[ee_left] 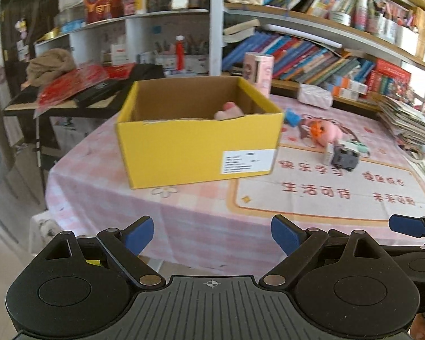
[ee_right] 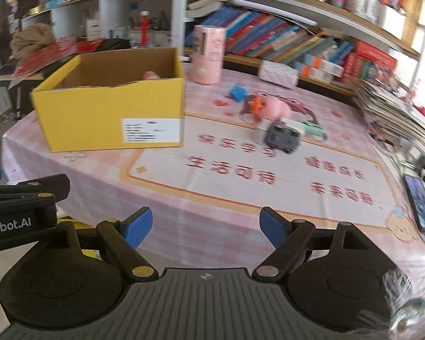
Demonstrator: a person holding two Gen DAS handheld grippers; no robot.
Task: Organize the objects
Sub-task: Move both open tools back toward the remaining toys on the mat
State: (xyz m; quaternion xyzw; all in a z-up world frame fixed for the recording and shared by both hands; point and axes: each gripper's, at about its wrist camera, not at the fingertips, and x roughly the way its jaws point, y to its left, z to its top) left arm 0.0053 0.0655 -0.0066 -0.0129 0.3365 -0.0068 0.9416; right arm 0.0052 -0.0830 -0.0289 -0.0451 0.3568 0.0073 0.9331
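Covering the table, a pink cloth carries a yellow box with something pink inside. Right of the box lie a pink toy, a grey car and a blue block. Left gripper and right gripper hover near the box, jaws apart, empty.

Your yellow box sits open on the desk with a pink toy inside — to its right lie a blue block, pink plush and grey car, clustered close.
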